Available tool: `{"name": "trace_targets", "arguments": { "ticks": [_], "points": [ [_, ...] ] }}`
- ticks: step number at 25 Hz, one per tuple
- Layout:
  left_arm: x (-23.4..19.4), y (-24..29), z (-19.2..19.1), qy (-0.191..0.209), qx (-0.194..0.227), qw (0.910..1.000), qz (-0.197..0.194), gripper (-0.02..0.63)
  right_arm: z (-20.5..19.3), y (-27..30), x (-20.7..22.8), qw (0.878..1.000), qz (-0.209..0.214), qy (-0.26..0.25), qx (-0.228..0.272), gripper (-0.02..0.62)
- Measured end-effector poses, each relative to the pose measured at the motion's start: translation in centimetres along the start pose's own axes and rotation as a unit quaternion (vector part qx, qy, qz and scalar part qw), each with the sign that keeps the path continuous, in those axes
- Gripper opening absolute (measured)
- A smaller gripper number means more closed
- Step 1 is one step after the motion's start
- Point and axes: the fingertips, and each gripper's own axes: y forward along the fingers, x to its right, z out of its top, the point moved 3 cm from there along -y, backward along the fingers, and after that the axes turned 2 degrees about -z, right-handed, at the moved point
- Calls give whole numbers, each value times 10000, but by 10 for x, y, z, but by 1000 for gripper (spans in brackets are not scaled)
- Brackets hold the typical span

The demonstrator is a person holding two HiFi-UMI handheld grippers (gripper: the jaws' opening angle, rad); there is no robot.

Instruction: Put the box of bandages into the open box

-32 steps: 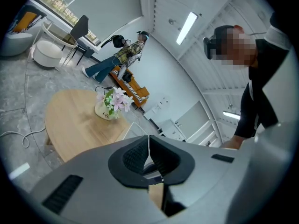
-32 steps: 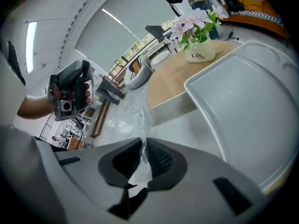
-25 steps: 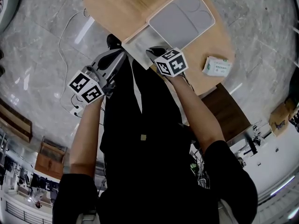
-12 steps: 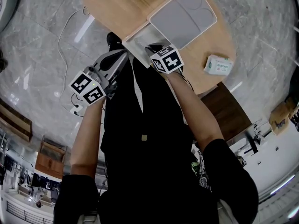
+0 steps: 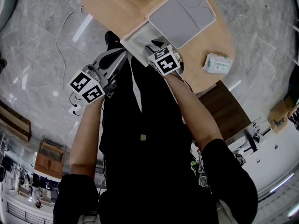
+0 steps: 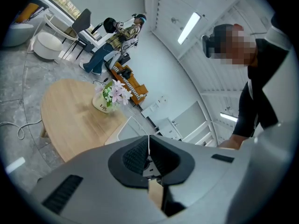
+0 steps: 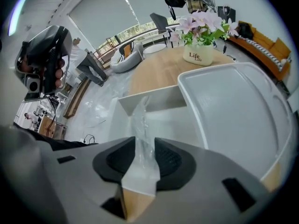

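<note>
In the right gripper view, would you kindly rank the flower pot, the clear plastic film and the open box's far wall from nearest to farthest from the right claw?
1. The clear plastic film: between the jaws of the right claw, now opening.
2. The open box's far wall: straight ahead, centre.
3. The flower pot: farthest, upper right.

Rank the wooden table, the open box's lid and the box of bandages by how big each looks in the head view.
1. wooden table, largest even though the frame cuts it off
2. open box's lid
3. box of bandages, clearly smallest
</note>
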Motion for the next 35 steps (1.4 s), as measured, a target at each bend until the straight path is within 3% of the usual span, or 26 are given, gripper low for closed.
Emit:
{"name": "trace_targets", "arguments": {
  "ticks": [13,22,28,35],
  "points": [
    [1,12,-1,2,-32,9999,-101,21,13,-21,6,9963,-537,-538,401,149],
    [-2,16,-4,-8,-86,9999,-90,21,19,-36,7,9944,-552,-611,669,147],
    [9,16,8,214,-76,9997,-96,21,37,-66,3,9883,-521,-811,1182,80],
    [50,15,47,590,142,9980,-196,21,78,-142,-4,9733,-514,-876,2059,21]
  ]
}}
